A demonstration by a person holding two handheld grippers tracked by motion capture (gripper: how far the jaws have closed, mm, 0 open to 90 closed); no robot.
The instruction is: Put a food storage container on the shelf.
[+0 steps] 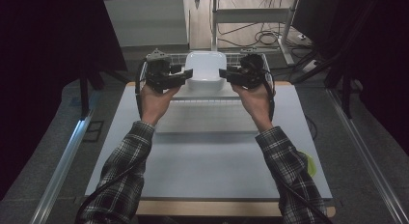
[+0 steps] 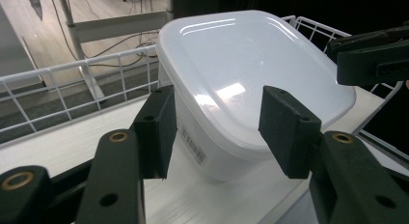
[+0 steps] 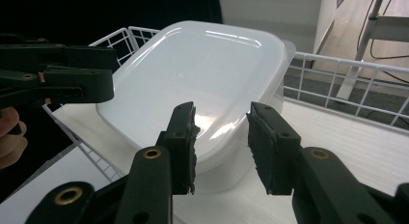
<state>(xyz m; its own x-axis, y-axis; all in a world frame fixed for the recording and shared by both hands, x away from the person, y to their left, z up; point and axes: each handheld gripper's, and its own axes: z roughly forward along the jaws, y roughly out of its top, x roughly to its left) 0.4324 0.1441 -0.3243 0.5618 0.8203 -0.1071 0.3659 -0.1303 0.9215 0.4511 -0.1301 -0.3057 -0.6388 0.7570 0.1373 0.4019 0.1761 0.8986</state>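
**Inspector:** The left gripper (image 1: 184, 79) was held at the ten o'clock side of the table (image 1: 202, 156), its jaws spread wide. In the left gripper view, the jaws stood on either side of the near corner of the white lidded container (image 2: 241, 74), with a gap visible at each pad (image 2: 154, 130).

**Clerk:** And the other tool?

**Inspector:** The right gripper (image 1: 223, 73) was at the two o'clock side, jaws likewise parted, though less widely. In the right gripper view its pads (image 3: 267, 151) framed the container's (image 3: 202, 74) near edge. I could not tell whether either pad touched the lid rim.

**Clerk:** Where was the container recorded?

**Inspector:** At twelve o'clock, at the far edge of the table, inside a white wire basket (image 1: 231, 60), sitting on the basket's floor between the two grippers. A barcode label (image 2: 193, 147) was on its side wall.

**Clerk:** Anything nearer the person?

**Inspector:** A flat pale tray (image 1: 207, 120) lay just short of the basket. At five o'clock, a yellow-green object (image 1: 310, 162) sat by the right sleeve (image 1: 289, 171).

**Clerk:** Beyond the table?

**Inspector:** Loose cables (image 1: 263, 36) on the floor.
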